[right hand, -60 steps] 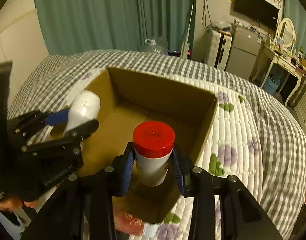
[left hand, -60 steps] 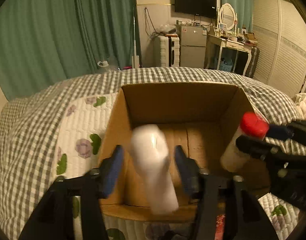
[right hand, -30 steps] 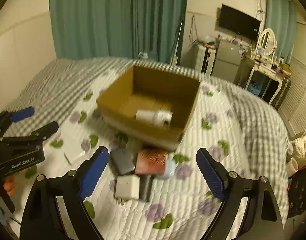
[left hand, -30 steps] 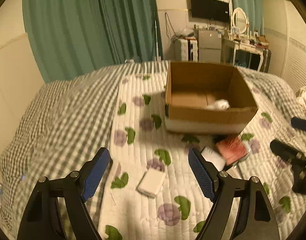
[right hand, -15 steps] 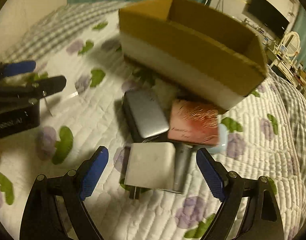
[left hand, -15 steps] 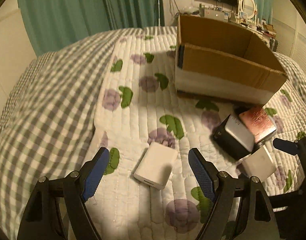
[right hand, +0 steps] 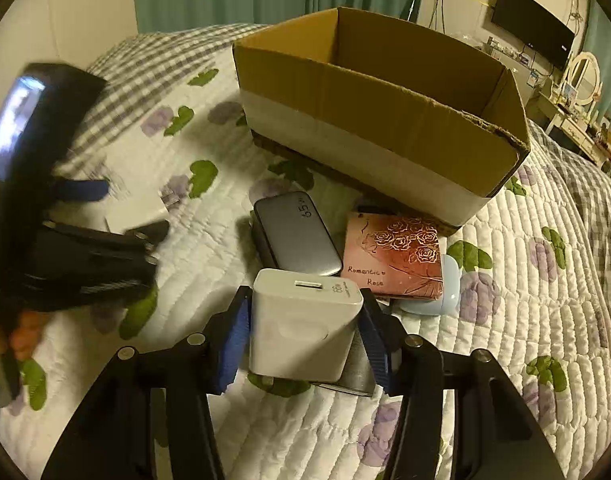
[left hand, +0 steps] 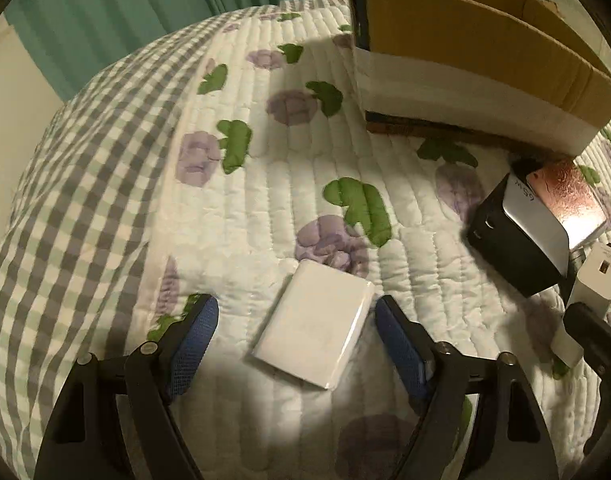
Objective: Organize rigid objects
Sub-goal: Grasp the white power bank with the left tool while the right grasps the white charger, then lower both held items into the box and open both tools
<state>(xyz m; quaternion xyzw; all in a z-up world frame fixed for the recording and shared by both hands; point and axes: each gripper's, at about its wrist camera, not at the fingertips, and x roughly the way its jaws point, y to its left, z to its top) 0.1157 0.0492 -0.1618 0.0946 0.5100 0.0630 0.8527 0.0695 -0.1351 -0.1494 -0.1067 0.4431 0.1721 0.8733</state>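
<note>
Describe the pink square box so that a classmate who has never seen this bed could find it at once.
Start at the open cardboard box on the quilted bedspread. Right in front of its near wall lies a cluster of small items. The pink square box is the only coloured one, with gold roses and the words "Romantic Rose", beside a grey charger.

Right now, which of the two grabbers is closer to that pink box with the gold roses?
The right gripper. It has just closed around the white charger, right beside the pink rose box. The left gripper straddles a flat white pack, farther away across the quilt.
</note>
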